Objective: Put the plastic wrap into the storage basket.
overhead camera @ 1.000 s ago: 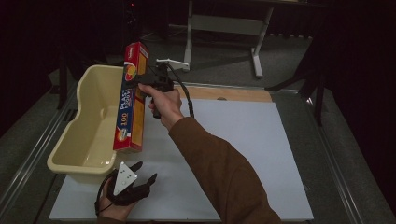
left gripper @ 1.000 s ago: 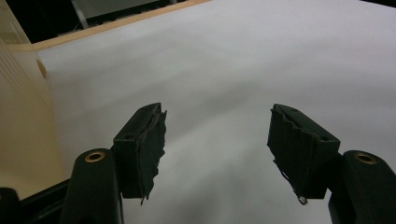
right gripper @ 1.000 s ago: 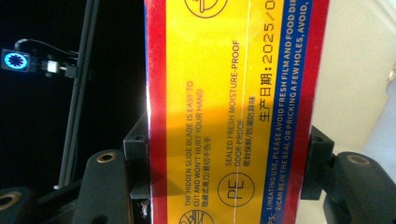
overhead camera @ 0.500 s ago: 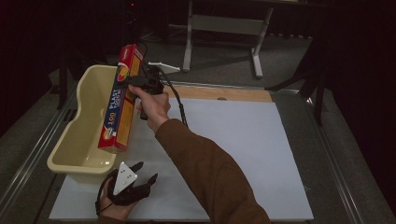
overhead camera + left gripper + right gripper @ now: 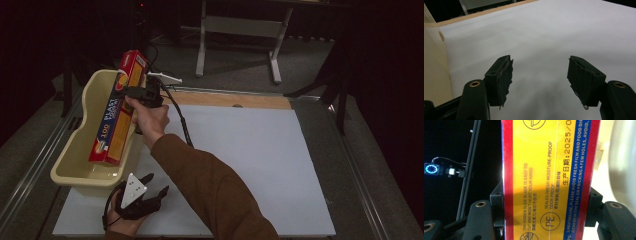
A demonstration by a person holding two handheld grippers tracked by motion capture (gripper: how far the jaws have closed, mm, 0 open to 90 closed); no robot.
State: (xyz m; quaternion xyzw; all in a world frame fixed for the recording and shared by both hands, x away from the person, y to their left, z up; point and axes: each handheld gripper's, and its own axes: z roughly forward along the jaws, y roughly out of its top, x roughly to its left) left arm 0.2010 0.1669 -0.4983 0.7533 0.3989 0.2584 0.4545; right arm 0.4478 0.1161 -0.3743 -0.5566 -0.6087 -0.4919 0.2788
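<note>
A long red, yellow and blue plastic wrap box (image 5: 117,112) hangs tilted over the cream plastic tub (image 5: 75,150), its lower end down inside the tub. My right gripper (image 5: 134,92) is shut on the box near its upper half. In the right gripper view the box (image 5: 549,177) stands between the two jaws, both pads pressed on its sides. My left gripper (image 5: 152,192) rests low on the white sheet in front of the tub. Its jaws stand wide apart, and the left gripper (image 5: 540,75) has only bare sheet between them.
The white sheet (image 5: 260,165) covers the table, with a wooden strip (image 5: 235,100) along its far edge. The tub's wall (image 5: 434,65) is close on the left of the left gripper. A metal stand (image 5: 240,30) is behind the table. Metal rails run along both table sides.
My right hand has carried the box leftward and down, from beside the tub's right wall to over the tub, with its lower end now inside. The left gripper has stayed put.
</note>
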